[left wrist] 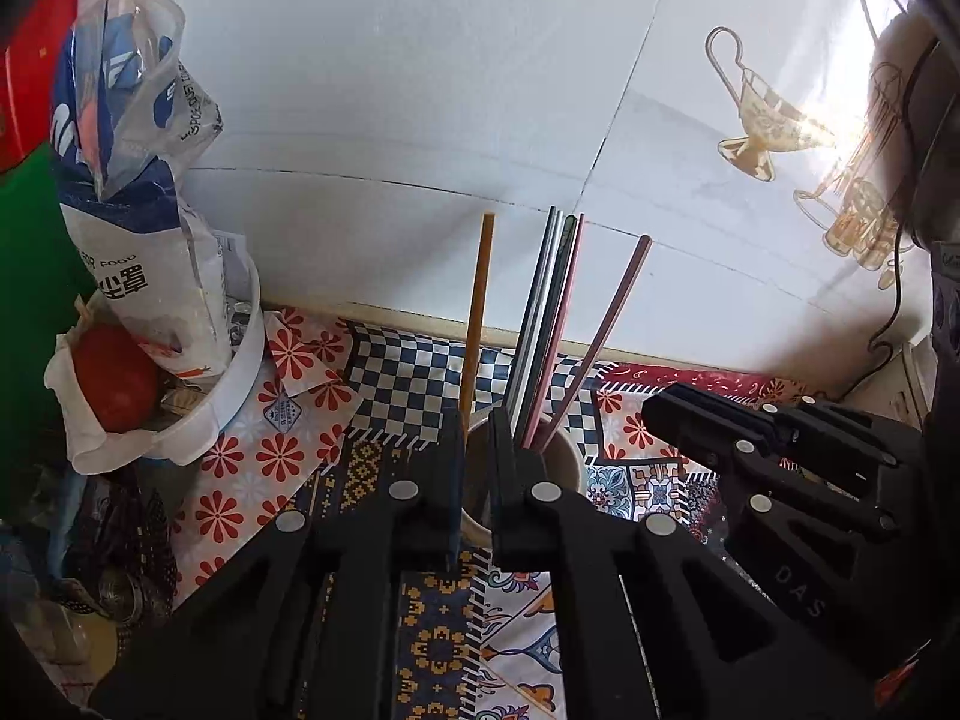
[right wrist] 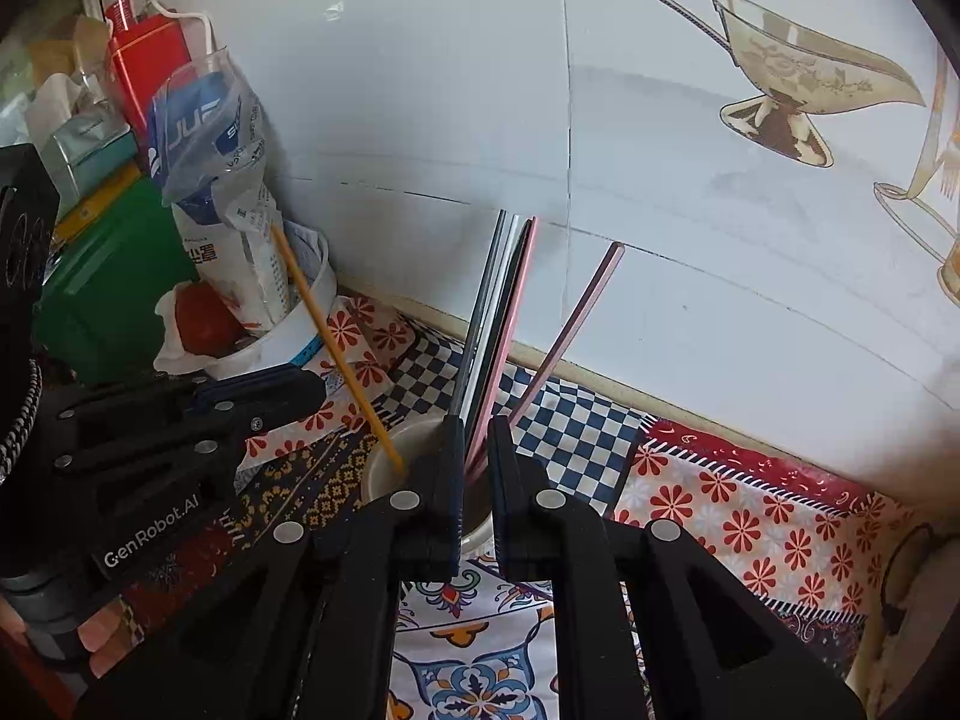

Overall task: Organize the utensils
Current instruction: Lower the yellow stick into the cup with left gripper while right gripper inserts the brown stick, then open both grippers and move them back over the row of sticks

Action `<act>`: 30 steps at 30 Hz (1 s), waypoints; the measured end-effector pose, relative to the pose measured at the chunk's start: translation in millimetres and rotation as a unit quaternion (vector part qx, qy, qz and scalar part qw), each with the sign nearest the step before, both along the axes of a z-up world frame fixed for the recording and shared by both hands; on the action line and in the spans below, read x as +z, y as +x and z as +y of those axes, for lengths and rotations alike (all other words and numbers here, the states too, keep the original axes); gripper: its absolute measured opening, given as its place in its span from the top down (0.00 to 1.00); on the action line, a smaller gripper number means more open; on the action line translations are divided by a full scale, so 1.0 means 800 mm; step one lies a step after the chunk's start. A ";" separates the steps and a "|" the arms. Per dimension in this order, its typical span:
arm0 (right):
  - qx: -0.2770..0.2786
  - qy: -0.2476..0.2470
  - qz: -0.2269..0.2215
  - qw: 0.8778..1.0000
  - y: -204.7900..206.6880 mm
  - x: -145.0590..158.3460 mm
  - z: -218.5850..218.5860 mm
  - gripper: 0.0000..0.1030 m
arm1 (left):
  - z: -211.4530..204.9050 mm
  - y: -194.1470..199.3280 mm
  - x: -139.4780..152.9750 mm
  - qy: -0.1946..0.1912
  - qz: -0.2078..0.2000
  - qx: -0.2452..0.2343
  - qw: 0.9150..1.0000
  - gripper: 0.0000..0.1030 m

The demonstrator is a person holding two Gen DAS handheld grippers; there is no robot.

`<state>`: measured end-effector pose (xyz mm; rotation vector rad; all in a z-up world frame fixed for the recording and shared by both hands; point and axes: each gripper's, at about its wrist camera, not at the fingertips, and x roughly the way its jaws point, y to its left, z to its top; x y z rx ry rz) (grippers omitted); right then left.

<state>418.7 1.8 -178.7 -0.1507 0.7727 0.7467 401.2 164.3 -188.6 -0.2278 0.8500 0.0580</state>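
My left hand-held gripper (left wrist: 477,480) is down at the rim of the cup (left wrist: 564,456), its jaws nearly together; the wooden chopstick (left wrist: 478,312) rises right at the inner face of the left finger, but I cannot tell whether the pads pinch it or it merely stands there in the cup. My right hand-held gripper (right wrist: 477,468) sits at the same cup from the other side, jaws also nearly closed, with the pink chopsticks (right wrist: 510,324) running up through the narrow gap between the fingers; whether the pads press on them is not clear to me either. Beyond the fingers, the dark and grey chopsticks (left wrist: 543,306) stand bunched upright in the cup, and one brownish-pink chopstick (left wrist: 606,330) leans off to the right. So I judge the task far along: every utensil I can see is already standing in the cup on the patterned cloth (right wrist: 738,516) of the surface, by the tiled wall (left wrist: 390,90). No stray utensil shows on the cloth. What seems left is letting go, drawing both tools back, and perhaps tidying the leaning sticks. Off to the side, the white tub (left wrist: 234,384) with its food bag (left wrist: 150,240) is not part of this.
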 end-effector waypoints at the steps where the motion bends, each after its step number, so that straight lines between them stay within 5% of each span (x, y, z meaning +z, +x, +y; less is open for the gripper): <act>1: -0.001 0.001 -0.004 1.000 -0.005 0.005 -0.004 0.91 | -0.002 -0.004 0.005 0.002 -0.003 -0.001 1.000 0.95; 9: -0.025 0.012 -0.037 0.999 -0.042 0.034 -0.046 0.82 | -0.024 -0.050 0.050 0.020 -0.038 -0.009 0.999 0.87; 17: -0.067 0.008 -0.071 0.995 -0.085 0.046 -0.105 0.65 | -0.061 -0.104 0.073 0.033 -0.055 -0.041 0.997 0.62; 24: -0.111 -0.015 -0.060 0.992 -0.111 0.025 -0.169 0.61 | -0.118 -0.131 0.053 0.031 -0.031 -0.087 0.995 0.50; 30: -0.156 -0.038 0.005 0.987 -0.125 -0.038 -0.219 0.61 | -0.171 -0.132 -0.003 0.027 0.027 -0.130 0.991 0.50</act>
